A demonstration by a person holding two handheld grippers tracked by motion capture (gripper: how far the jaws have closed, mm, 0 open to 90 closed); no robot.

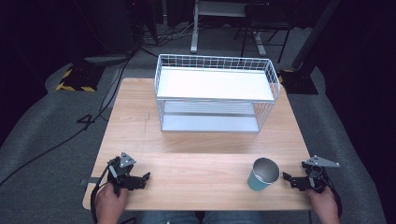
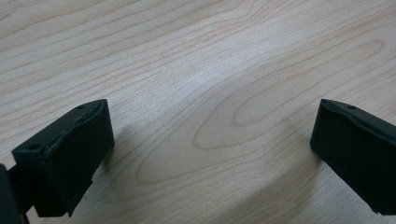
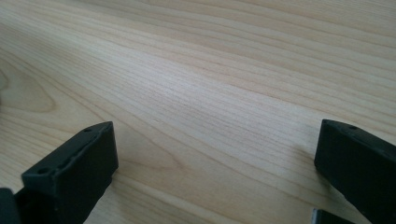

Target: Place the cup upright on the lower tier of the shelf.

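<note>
Left gripper point(image 1: 140, 179) at near left edge of wooden table point(image 1: 201, 140), jaws spread wide, nothing between; right gripper point(image 1: 288, 179) near right corner, jaws wide apart too, empty; teal cup point(image 1: 263, 174) upright just beside right gripper; white wire rack point(image 1: 215, 93) at far side

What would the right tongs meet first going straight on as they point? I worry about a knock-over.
Probably the teal cup: the right tongs point toward it along the table, jaws open, though exact alignment is unclear.
</note>
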